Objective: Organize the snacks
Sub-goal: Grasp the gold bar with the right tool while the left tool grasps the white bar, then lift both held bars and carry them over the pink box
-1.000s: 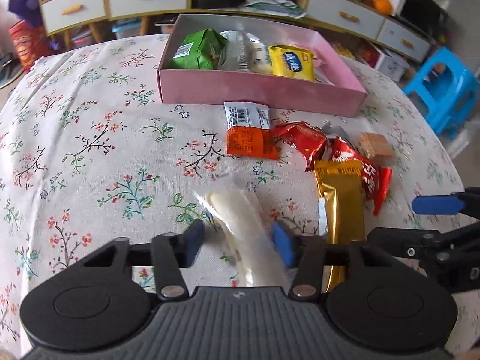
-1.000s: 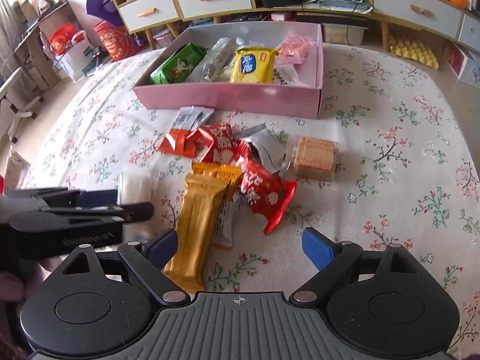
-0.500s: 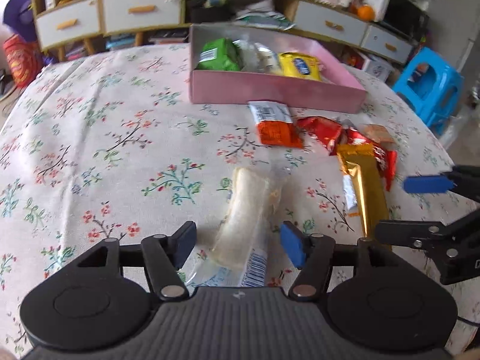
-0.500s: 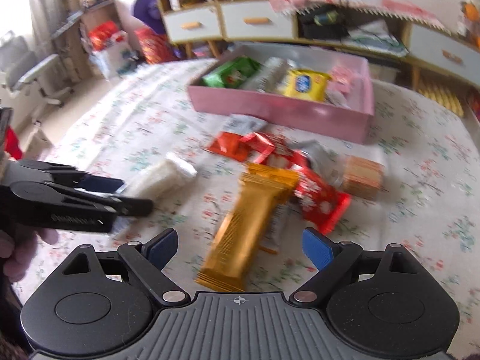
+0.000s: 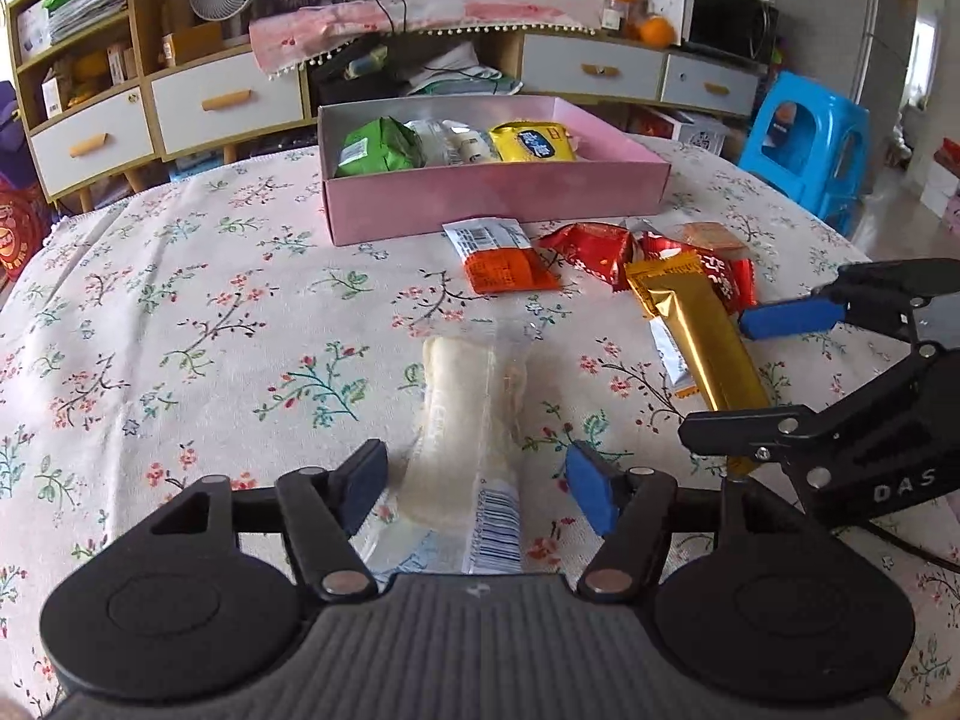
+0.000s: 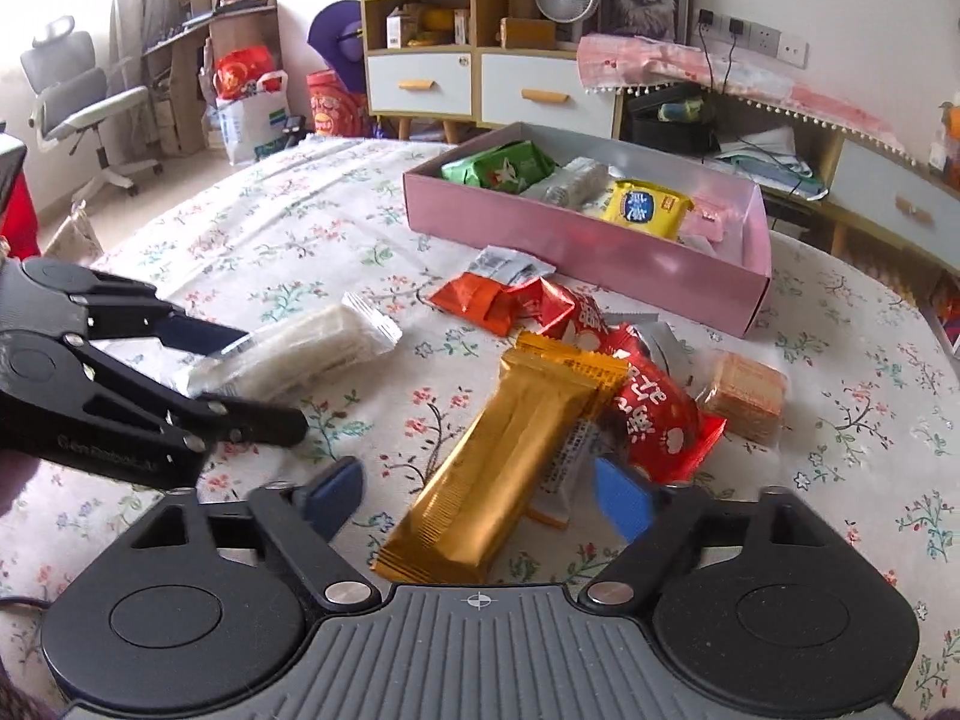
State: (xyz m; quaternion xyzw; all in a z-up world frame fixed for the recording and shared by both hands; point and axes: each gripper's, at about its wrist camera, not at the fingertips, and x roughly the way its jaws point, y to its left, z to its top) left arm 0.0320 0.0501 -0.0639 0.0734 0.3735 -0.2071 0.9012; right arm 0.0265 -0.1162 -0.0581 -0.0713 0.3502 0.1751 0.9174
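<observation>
A pink box (image 5: pixel 498 204) at the back of the table holds green, clear and yellow snack packs; it also shows in the right wrist view (image 6: pixel 606 264). My left gripper (image 5: pixel 477 480) is open, its jaws on either side of a white wafer pack (image 5: pixel 474 414), without touching it. That pack also shows in the right wrist view (image 6: pixel 300 354). My right gripper (image 6: pixel 477 495) is open, its jaws either side of the near end of a gold bar (image 6: pixel 510 462). Red packs (image 6: pixel 648 402), an orange pack (image 5: pixel 501 261) and a tan cracker pack (image 6: pixel 744 387) lie loose.
The table has a floral cloth (image 5: pixel 180 324). A blue plastic stool (image 5: pixel 804 144) stands at its right. Cabinets with drawers (image 5: pixel 222 99) line the wall behind. An office chair (image 6: pixel 78 102) stands far left.
Both grippers have pulled back and tilted up, so more of the room shows. The white pack now lies straight between the left jaws, and the gold bar between the right jaws.
</observation>
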